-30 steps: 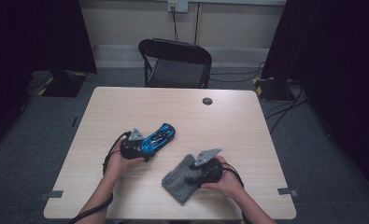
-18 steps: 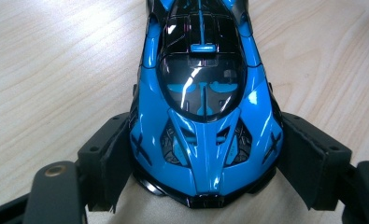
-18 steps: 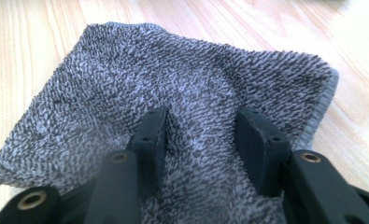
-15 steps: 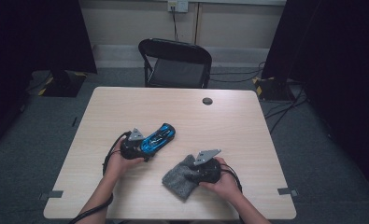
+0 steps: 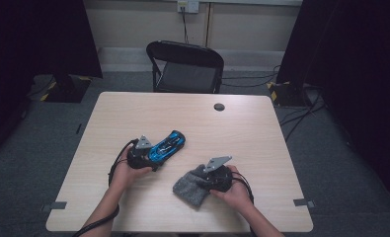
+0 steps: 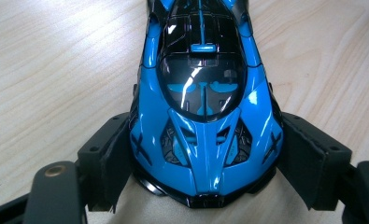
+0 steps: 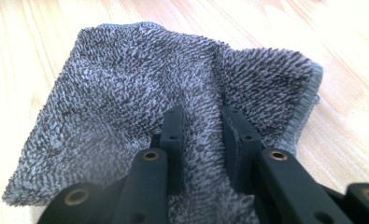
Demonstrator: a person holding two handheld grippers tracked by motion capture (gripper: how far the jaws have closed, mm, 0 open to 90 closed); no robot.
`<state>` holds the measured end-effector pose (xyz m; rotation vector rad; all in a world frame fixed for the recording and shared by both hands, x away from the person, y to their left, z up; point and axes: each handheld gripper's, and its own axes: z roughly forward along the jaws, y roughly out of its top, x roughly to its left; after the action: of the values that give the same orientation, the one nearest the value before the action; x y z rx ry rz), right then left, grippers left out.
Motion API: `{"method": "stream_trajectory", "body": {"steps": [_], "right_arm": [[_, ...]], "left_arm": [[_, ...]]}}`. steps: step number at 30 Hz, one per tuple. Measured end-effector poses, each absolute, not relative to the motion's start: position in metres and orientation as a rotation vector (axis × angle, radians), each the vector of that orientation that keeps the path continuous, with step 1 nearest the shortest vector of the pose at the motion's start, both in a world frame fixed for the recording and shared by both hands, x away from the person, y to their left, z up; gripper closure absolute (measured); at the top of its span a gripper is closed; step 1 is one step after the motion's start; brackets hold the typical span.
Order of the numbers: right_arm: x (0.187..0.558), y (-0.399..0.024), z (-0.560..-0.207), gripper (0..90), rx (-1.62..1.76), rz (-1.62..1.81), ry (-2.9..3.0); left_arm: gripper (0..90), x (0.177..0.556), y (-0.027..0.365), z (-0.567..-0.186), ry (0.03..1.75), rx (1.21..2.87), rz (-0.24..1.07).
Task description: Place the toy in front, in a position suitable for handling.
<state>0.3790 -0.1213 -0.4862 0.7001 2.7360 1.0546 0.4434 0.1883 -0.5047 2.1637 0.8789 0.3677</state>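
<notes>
A glossy blue toy car [image 6: 203, 107] — sleek, hard-shelled, with a dark glazed canopy — is clamped at its sides by the left gripper [image 6: 203, 163], left of centre on the pale wood-grain table [image 5: 261, 128]. The canopy's reflections are seen in the left gripper view. To the right, nearer, a nubby grey cloth [image 7: 140, 107] is bunched between the right gripper [image 7: 203, 135], whose jaws have just been closing — a fold is pinched.

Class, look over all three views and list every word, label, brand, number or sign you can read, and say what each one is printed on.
None can be read. The blue toy car carries only X-shaped markings on its bodywork, no letters or numbers. The grey cloth, the table and the black chair show no print. The wall socket is too small to tell.
</notes>
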Motion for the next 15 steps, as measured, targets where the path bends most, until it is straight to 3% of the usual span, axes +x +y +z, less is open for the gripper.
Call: {"method": "stream_trajectory", "body": {"steps": [15], "right_arm": [[0.3783, -0.1225, -0.4865, 79.8, 0.795, 1.081, 2.713]], "left_arm": [[23.7, 0.4435, 0.1885, -0.5046, 0.878, 2.165, 0.367]]}}
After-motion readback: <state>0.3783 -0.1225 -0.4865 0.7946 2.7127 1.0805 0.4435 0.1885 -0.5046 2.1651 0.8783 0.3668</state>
